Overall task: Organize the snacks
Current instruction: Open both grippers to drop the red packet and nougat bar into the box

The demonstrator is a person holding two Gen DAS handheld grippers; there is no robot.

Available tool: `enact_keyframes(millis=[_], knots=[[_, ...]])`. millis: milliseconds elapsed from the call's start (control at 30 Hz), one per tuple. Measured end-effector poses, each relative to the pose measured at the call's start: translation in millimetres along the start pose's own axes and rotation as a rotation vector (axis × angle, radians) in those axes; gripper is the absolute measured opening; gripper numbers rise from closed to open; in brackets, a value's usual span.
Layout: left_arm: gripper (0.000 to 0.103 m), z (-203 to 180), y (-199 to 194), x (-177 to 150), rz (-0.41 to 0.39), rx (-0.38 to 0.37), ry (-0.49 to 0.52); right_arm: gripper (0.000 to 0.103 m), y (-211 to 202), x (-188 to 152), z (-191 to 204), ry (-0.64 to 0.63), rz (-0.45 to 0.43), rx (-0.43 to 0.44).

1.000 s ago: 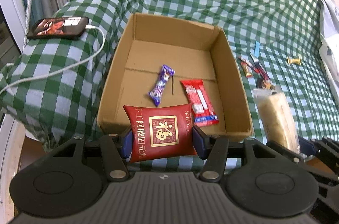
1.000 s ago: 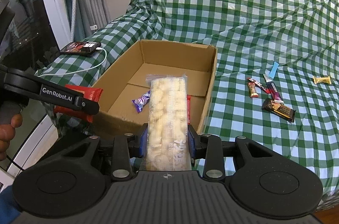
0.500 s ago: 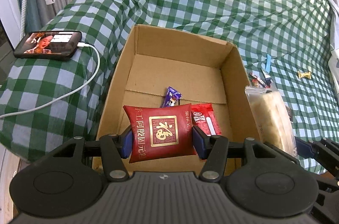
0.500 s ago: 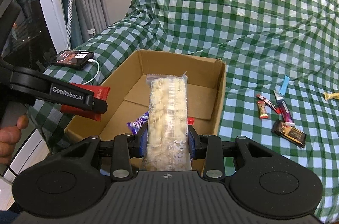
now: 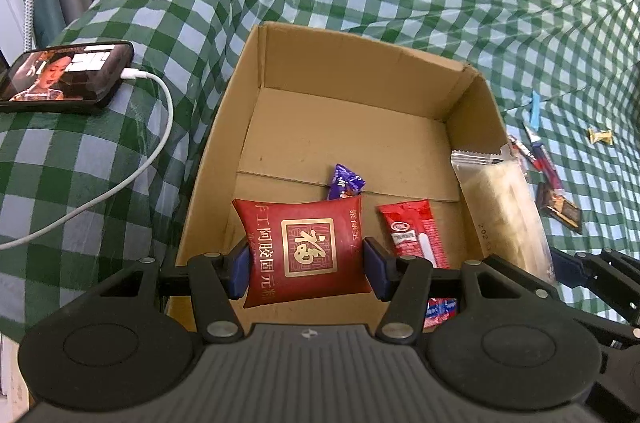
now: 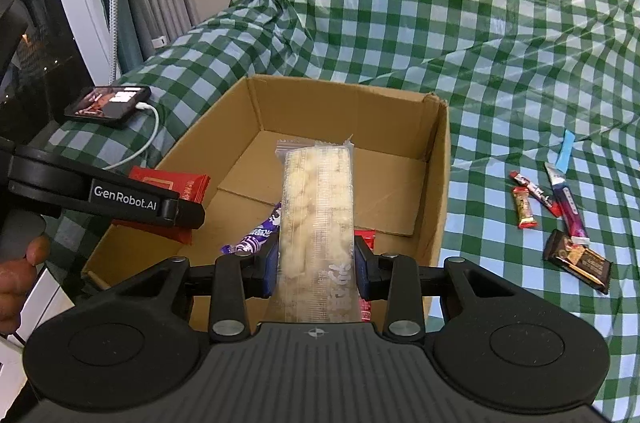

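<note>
"GenRobot.AI" reads in white on the black arm of the left gripper [image 6: 176, 211], mid-left of the right wrist view. The red packet [image 5: 306, 253] shows a gold 福 in a square frame, Chinese lettering beside it. Digits "202" on the clear packet [image 5: 500, 215].

Both wrist views look steeply down, close over the same cardboard box [image 5: 476, 103].

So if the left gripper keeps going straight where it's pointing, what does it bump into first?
Probably the purple candy on the floor of the cardboard box. The left gripper angles down into the box holding the red packet, so the packet would touch first. Depth is hard to judge.
</note>
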State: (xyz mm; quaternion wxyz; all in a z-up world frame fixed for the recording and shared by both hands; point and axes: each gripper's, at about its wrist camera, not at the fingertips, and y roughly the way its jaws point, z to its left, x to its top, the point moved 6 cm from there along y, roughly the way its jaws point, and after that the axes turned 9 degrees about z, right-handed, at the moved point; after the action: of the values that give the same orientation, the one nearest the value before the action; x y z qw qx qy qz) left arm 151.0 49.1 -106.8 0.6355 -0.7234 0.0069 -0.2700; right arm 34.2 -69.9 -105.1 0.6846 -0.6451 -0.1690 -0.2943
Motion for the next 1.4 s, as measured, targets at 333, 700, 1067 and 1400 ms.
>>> enact_keyframes(millis=[333, 700, 1067, 1400], knots=[[0.062, 1, 25, 12, 0.019, 0.019, 0.015, 0.038, 29, 6, -6, 0.007, 0.040, 0.001], [0.094, 6, 34, 26, 0.010, 0.079, 0.010, 0.039, 44, 19, -6, -0.005, 0.026, -0.011], [0.103, 19, -10, -23, 0.020, 0.089, -0.020, 0.087, 17, -2, 1, 0.034, 0.045, -0.022], [0.103, 16, -54, -100, 0.027, 0.123, 0.039, 0.092, -45, -62, 30, 0.038, 0.090, -0.016]])
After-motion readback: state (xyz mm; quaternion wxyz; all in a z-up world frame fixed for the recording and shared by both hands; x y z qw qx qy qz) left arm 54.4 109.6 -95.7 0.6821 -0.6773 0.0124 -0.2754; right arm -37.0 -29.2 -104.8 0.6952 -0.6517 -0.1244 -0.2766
